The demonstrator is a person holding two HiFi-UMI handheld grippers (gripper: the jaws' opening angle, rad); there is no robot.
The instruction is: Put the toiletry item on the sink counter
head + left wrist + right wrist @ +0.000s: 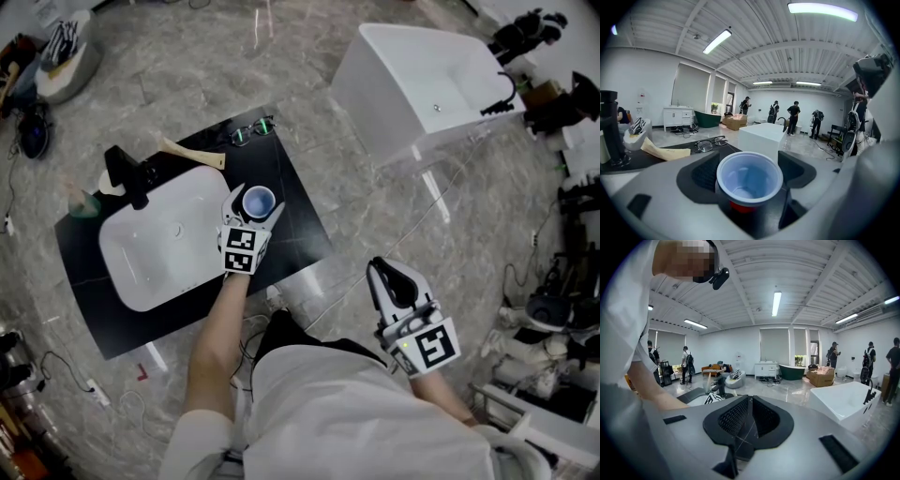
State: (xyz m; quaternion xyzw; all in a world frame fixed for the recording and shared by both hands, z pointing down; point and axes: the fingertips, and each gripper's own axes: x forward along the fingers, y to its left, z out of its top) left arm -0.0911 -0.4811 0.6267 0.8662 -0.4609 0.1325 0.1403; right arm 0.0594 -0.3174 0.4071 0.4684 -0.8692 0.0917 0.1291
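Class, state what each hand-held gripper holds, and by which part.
The left hand-held gripper grips the cup by its sides, below the rim. The right hand-held gripper is shut and empty.

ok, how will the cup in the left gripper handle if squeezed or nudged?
The cup looks like thin plastic and empty: probably light, and likely to flex if the left gripper squeezes hard. Set on the smooth black counter, it may slide or tip at a nudge.

Head view steeply above sink (159, 248), left gripper view low beside it, right gripper view well apart, all share white tub (422, 84).
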